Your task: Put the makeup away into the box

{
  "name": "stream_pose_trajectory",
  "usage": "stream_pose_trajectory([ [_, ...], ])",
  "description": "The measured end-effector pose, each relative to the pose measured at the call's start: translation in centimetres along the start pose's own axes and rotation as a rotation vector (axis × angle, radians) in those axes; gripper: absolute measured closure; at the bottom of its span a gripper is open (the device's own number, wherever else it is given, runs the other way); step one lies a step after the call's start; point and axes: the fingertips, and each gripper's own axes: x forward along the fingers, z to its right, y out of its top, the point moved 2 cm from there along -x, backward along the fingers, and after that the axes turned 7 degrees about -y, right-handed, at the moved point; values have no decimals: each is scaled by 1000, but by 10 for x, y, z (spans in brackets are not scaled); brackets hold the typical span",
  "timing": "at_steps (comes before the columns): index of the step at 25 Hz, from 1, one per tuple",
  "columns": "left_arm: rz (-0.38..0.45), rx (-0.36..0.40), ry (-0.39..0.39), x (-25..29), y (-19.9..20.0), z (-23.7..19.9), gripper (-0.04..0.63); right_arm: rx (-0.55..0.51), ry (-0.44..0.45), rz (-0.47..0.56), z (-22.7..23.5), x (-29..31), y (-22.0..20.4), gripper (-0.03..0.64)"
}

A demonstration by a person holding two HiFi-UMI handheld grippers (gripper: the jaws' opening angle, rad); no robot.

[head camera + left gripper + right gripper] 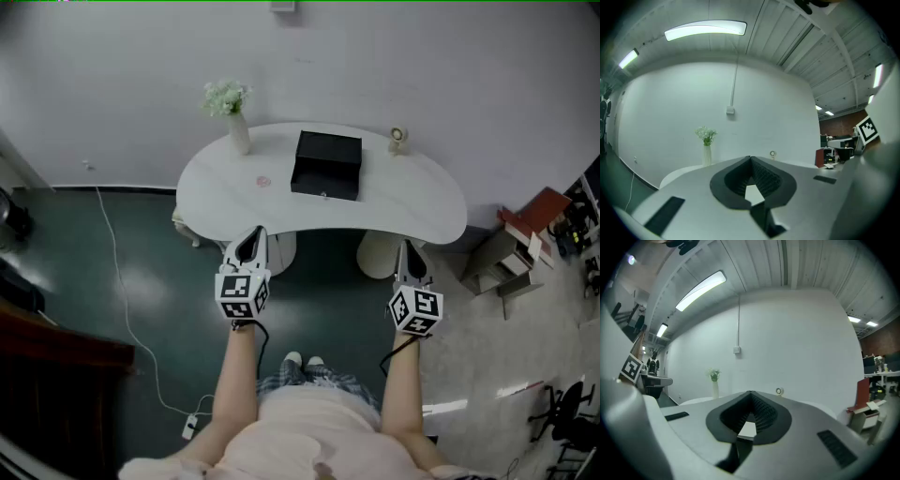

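Note:
A black box with its lid open stands at the back middle of the white kidney-shaped table. A small pink round item lies to the left of the box. My left gripper hovers level at the table's front left edge, and its jaws meet at the tips with nothing between them. My right gripper is held at the front right edge, likewise shut and empty. Both are well short of the box.
A white vase of flowers stands at the table's back left, and a small round object on a stand at the back right. A cable runs over the floor at left. Boxes with a red top sit at right.

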Motion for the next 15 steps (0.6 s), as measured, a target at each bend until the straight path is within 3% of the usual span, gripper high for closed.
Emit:
stream_pose_trajectory([
  [15,-2,-8,-3,5,-3,-2,571,-10,2,-7,-5,4,0,603],
])
